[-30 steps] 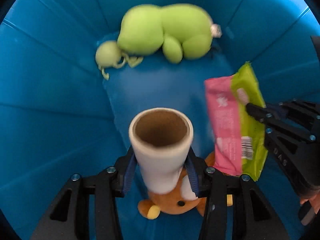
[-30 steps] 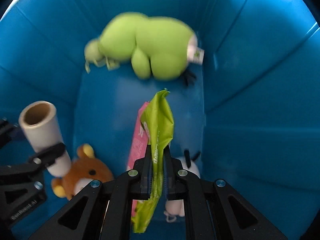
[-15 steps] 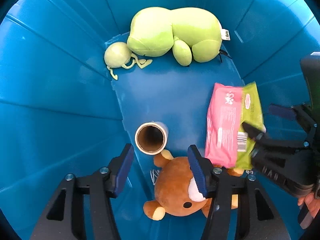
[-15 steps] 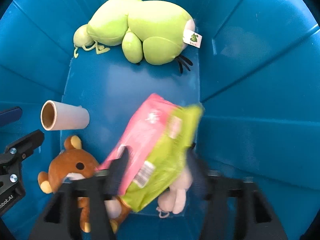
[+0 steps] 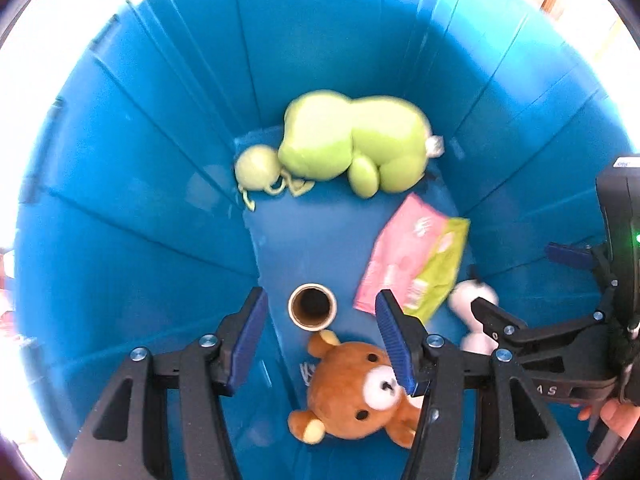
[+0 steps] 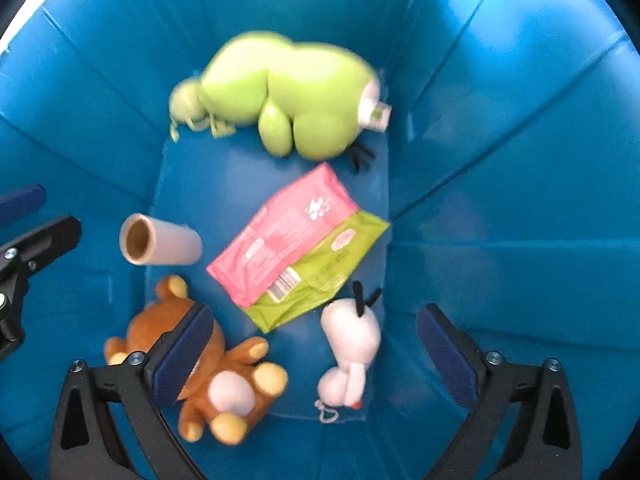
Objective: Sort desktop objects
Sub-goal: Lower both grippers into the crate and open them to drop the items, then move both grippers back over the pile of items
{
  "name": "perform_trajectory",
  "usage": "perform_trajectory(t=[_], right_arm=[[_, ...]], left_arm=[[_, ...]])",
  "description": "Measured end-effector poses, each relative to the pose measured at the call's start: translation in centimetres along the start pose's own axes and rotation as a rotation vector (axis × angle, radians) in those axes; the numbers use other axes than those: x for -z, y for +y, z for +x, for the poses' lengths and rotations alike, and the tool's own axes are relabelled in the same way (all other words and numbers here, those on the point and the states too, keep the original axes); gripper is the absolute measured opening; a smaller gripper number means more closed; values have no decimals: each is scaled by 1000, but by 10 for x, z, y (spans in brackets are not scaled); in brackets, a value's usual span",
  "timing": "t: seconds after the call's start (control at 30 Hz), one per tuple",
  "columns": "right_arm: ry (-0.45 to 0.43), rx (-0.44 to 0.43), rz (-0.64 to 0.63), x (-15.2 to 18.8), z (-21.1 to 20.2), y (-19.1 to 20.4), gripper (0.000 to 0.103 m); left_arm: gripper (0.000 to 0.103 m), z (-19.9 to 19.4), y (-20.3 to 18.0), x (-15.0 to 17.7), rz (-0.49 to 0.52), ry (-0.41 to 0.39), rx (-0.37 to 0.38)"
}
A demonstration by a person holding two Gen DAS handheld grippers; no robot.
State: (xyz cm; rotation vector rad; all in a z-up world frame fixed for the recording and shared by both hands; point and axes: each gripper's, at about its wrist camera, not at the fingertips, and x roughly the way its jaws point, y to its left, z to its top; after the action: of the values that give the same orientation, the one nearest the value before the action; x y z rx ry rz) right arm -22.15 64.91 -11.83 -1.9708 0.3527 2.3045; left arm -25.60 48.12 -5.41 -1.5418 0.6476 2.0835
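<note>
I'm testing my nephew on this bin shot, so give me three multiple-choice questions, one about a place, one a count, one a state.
1. Where does the cardboard tube lie?
A. Next to the brown bear
B. On top of the green plush
C. Outside the blue bin

2. How many soft toys are in the bin?
A. One
B. Three
C. Six

3. What is between the fingers of the right gripper?
A. The wipes pack
B. The tube
C. Nothing

Answers: 1 A, the tube rests on the bin floor just above the bear's ear. 2 B, a bear, a green plush and a small white toy. 3 C, its jaws are opening, and the pack lies loose on the floor.
</note>
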Motion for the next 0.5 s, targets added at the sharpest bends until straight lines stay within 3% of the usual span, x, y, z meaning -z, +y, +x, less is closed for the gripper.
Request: perform_trajectory(t=[0.3, 0.4, 0.5], right_arm=[[-196, 11, -20, 37, -100, 26, 103], [-263, -10, -51, 51, -126, 49, 103], [-327, -37, -83, 64, -150, 76, 103]], left_arm=[[55, -110, 34, 27, -6, -138, 141], [55, -141, 55, 48, 0, -201, 145], [55, -170, 78, 72, -5, -286, 101]])
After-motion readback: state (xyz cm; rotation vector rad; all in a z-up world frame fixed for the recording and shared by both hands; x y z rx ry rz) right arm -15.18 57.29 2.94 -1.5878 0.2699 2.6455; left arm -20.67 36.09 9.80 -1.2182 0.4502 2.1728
